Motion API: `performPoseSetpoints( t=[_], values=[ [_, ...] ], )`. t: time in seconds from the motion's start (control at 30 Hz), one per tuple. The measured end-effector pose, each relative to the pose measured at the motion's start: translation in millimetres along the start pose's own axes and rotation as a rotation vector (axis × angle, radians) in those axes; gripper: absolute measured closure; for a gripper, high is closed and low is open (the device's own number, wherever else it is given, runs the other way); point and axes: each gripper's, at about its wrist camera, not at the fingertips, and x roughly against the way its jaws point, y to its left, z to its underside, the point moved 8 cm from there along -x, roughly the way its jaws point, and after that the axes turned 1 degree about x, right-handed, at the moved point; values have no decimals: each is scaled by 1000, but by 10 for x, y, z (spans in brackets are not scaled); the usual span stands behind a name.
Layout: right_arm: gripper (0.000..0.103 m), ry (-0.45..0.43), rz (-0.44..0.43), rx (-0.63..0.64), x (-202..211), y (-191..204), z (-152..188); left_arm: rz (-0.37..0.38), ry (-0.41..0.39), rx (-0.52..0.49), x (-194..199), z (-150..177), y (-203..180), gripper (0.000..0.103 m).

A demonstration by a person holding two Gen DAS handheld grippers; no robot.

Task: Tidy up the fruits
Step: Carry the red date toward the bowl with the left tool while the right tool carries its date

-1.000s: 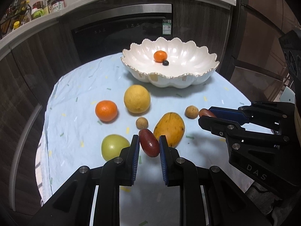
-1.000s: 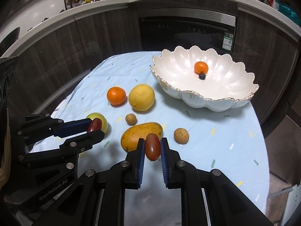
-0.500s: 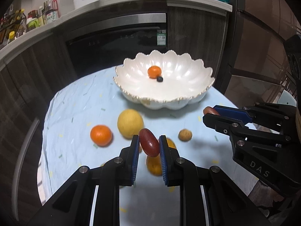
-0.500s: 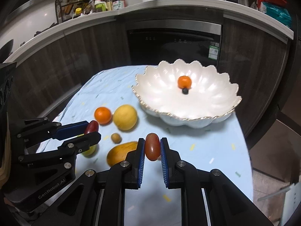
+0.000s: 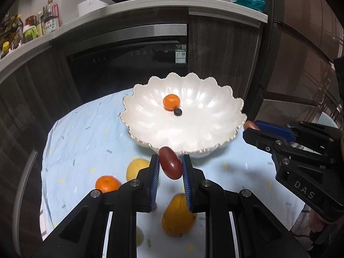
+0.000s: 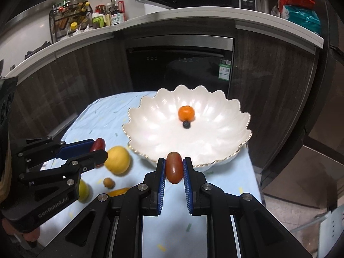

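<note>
Left wrist view: my left tongs point(image 5: 171, 167) pinch a dark red oval fruit point(image 5: 171, 166) narrowly, and the right tongs point(image 6: 174, 169) clamp a second red fruit point(image 6: 174, 167), both just short of the scalloped white bowl point(image 6: 150, 116). I judge this the carry step; next I must clear the rim, then release beside the small orange point(image 6: 186, 113).

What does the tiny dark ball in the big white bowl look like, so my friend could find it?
Find the white scalloped bowl on the pale blue tablecloth. Two things lie near its middle: a small orange and, touching its near side, the dark blueberry. The blueberry is much the smaller, nearly black.
</note>
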Motion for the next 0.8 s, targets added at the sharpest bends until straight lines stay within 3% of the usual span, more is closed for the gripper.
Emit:
performPoseSetpoints(
  t=[0.37,0.8],
  values=[
    [85,-6,27,-19,-245,-191,-211,7,-2,-6,-288,-256,52,81],
    [85,36,40,-47,-572,-353,-224,22,33,-14,-675,-346,66,81]
  ],
)
